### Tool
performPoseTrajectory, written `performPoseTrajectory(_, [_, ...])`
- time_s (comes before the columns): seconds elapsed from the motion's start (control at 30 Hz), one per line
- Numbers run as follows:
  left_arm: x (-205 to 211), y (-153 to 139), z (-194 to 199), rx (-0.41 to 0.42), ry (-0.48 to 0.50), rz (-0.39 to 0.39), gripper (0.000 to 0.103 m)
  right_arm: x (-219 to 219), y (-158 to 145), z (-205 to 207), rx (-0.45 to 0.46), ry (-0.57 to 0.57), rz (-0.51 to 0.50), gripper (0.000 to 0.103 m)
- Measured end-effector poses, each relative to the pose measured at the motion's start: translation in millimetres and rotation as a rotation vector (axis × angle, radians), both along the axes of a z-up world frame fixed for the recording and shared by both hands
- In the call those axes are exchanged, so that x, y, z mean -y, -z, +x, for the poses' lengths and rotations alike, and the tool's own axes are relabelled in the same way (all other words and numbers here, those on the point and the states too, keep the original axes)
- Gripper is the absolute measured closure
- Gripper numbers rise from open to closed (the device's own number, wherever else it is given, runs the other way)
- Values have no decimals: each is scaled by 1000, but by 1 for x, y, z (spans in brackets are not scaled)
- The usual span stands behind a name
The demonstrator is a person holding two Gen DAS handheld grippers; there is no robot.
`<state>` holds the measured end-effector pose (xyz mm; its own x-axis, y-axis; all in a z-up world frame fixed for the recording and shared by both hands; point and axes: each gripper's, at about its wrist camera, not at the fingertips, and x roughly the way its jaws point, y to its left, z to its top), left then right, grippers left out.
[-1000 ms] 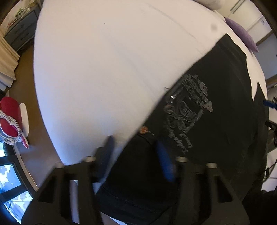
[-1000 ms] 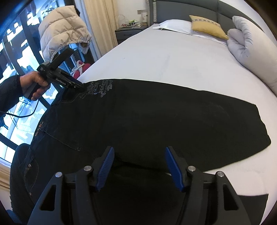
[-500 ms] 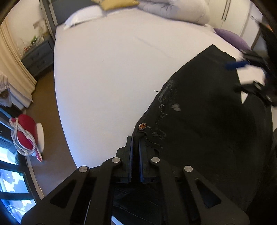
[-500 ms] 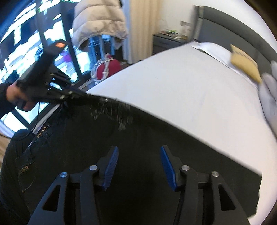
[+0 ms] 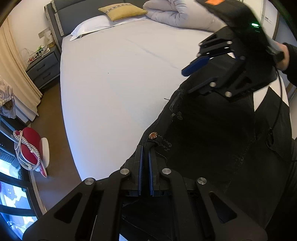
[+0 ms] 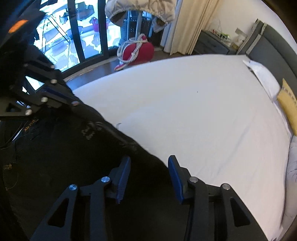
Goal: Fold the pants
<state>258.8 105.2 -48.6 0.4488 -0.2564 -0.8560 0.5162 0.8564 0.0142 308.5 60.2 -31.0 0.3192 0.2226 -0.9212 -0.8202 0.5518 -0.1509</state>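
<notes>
Floor (image 5: pixel 48 178) shows at the far left of the left wrist view, with a red bag (image 5: pixel 27 146) wrapped in white cord beside the window; the panes below it are cut off by the frame edge. Next comes the white bed (image 5: pixel 115 89), bare across its middle, with a yellow cushion (image 5: pixel 121 12) and a rolled duvet (image 5: pixel 178 14) at the headboard. At lower centre the left gripper (image 5: pixel 145 166) is clenched on the waistband of the black pants (image 5: pixel 213 148), just below the copper button (image 5: pixel 153 135); the fabric pinched between the blue pads is barely visible. The pants spread rightward over the bed, their lower part lost in shadow, and the stitched lettering on them is too faint to read. At upper right the right gripper (image 5: pixel 213 61) hangs over the pants, blurred, with only one blue pad clearly seen; a hand behind it is cut off.

From the right wrist view, the right gripper (image 6: pixel 148 178) has its jaws apart, having just been closing, with the pants' edge lying below the gap and no pad pressing on cloth. The right side of that view is bare sheet.
</notes>
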Motion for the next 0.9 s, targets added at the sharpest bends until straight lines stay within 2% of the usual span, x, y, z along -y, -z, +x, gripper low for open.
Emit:
performPoseTrajectory(0.1, [0, -1, -1, 2, 2, -5, 99, 2, 8, 11, -35, 10, -12, 62])
performPoseTrajectory(0.27, [-3, 2, 7, -1, 4, -9, 99, 4, 19, 14, -76, 25, -34, 86])
performPoseTrajectory(0.33, [-3, 3, 7, 0, 5, -10, 99, 9, 16, 15, -87, 39, -13, 91])
performPoseTrajectory(0.6, [-9, 4, 5, 3, -10, -26, 99, 14, 10, 1, -90, 99, 39, 96])
performPoseTrajectory(0.77, [-8, -1, -4, 4, -10, -37, 99, 13, 5, -11, -106, 157, 125, 97])
performPoseTrajectory(0.9, [-5, -3, -14, 2, -10, -42, 99, 2, 1, -32, -134, 146, 197, 97])
